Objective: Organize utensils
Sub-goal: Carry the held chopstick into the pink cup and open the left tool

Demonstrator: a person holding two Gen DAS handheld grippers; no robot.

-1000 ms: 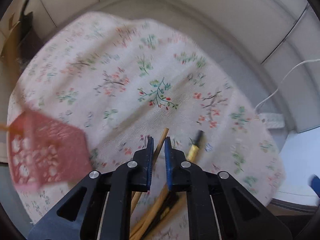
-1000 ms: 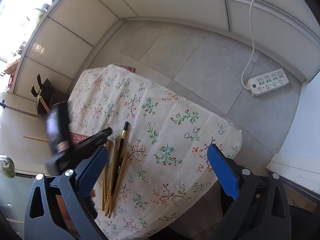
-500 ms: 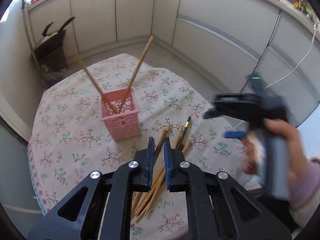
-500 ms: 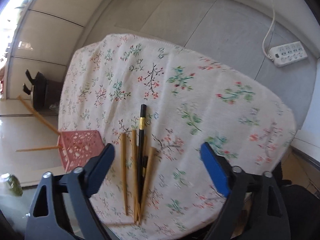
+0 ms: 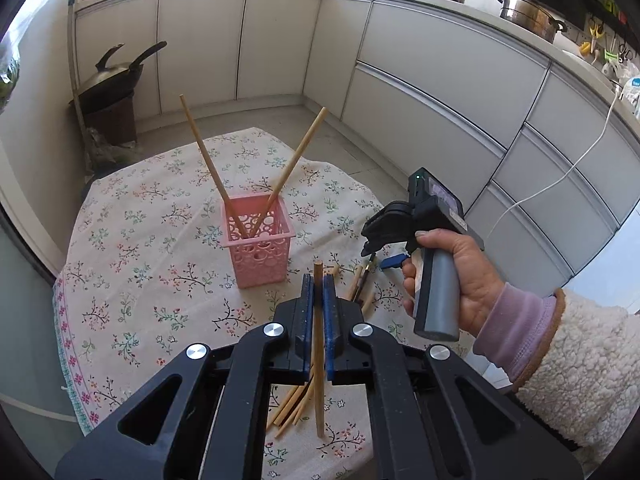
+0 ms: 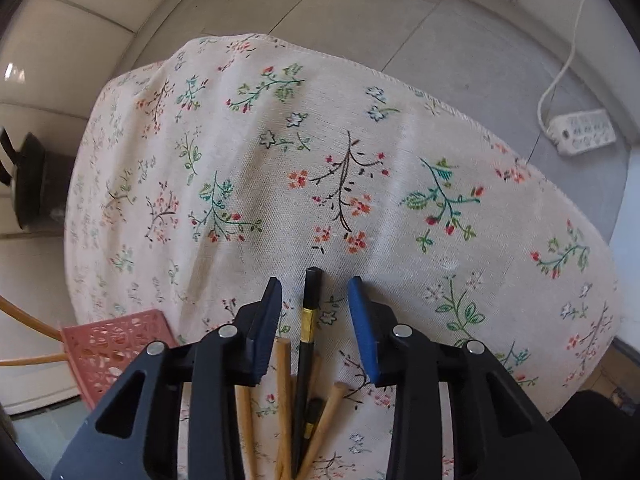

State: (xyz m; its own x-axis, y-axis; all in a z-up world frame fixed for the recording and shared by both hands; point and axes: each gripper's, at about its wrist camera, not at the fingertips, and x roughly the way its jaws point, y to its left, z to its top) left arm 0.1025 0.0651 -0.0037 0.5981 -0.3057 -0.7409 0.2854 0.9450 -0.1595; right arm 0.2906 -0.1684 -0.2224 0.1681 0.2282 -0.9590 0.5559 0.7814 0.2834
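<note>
My left gripper [image 5: 318, 280] is shut on a wooden chopstick [image 5: 318, 344], held near upright above the table, just in front of the pink perforated basket [image 5: 260, 254]. Two wooden chopsticks [image 5: 208, 164] lean crossed in the basket. My right gripper [image 6: 314, 290] is open low over a pile of chopsticks on the flowered tablecloth [image 6: 340, 160], its jaws on either side of a black chopstick with a gold band [image 6: 308, 312]. Several wooden chopsticks [image 6: 283, 392] lie beside it. The right gripper also shows in the left wrist view [image 5: 380, 256].
The pink basket's corner [image 6: 116, 340] is at the lower left of the right wrist view. A power strip [image 6: 582, 132] lies on the floor past the table's edge. A wok on a stand [image 5: 116, 80] sits by the cabinets.
My left gripper has lifted its chopstick and tilted up to face the basket. My right gripper has come down over the pile and narrowed around the black chopstick.
</note>
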